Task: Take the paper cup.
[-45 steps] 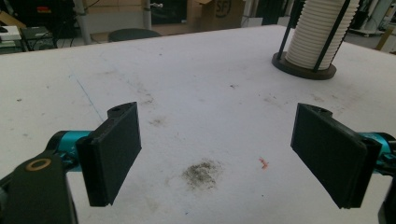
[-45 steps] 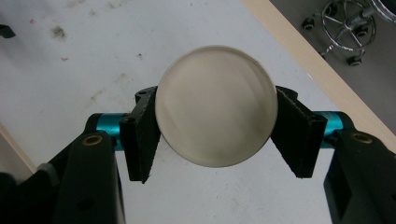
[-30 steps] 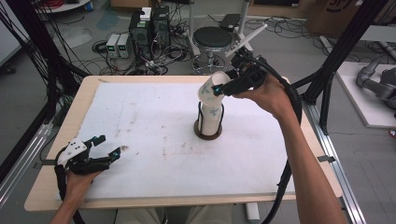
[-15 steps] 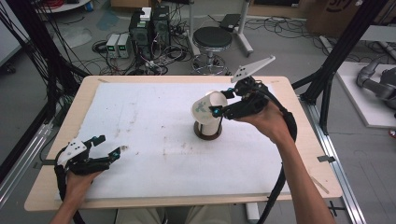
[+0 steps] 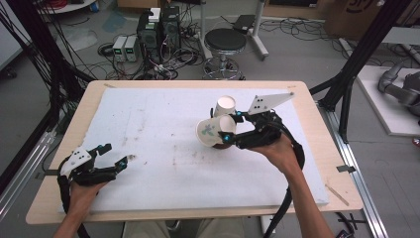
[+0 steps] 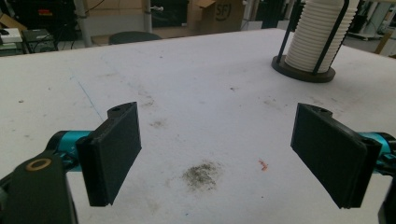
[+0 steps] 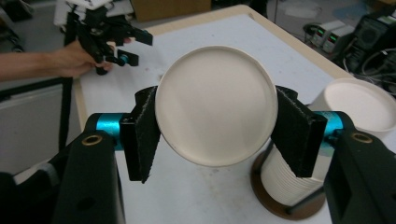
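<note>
Beside the cup stack (image 5: 226, 106), right gripper (image 5: 231, 127) jaws clamp a paper cup (image 5: 212, 131)

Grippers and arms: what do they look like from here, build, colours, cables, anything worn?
Both are black handheld frames. The left gripper and right gripper have flat black rectangular jaws on teal blue fittings, with brass-coloured rings on the frame. Each carries a pale three-cornered plate with dark dots and trails a thick black cable toward the person. The forearms are bare, no sleeves or gloves visible.

A robotics lab: black frame struts (image 5: 39, 74) flank the table (image 5: 307, 99), cables (image 5: 297, 29) sprawl over the concrete floor at 12 o'clock beside power boxes (image 5: 125, 48), computers (image 5: 159, 27) and a stool (image 5: 225, 40).
</note>
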Demonstrator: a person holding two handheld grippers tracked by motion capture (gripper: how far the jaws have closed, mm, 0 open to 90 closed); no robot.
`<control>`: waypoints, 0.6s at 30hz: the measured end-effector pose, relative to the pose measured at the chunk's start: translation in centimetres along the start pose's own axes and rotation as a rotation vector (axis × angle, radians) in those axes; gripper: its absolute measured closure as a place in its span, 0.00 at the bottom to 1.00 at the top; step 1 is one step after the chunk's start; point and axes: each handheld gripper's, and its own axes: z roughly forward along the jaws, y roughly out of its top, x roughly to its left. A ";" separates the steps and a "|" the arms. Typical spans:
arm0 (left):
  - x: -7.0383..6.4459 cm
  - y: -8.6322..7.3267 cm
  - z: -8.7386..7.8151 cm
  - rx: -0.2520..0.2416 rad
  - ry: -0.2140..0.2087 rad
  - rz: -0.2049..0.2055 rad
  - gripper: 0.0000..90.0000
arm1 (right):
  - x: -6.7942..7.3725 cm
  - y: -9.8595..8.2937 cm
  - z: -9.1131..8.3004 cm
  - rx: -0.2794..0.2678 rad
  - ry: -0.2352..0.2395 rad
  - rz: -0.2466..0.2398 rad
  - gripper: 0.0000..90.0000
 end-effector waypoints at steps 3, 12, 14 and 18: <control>0.0 0.0 0.0 0.001 0.001 0.002 0.18 | 0.2 -0.6 0.4 -0.012 0.011 -0.004 0.42; 0.0 0.0 0.0 -0.004 0.000 -0.005 0.18 | 1.3 -2.8 2.4 -0.073 0.062 -0.006 0.42; 0.0 0.0 0.0 -0.005 -0.002 -0.006 0.18 | 1.3 -3.2 2.6 -0.092 0.069 -0.006 0.42; 0.1 0.0 0.0 -0.007 -0.004 -0.009 0.18 | 1.1 -3.9 3.0 -0.121 0.082 0.005 0.42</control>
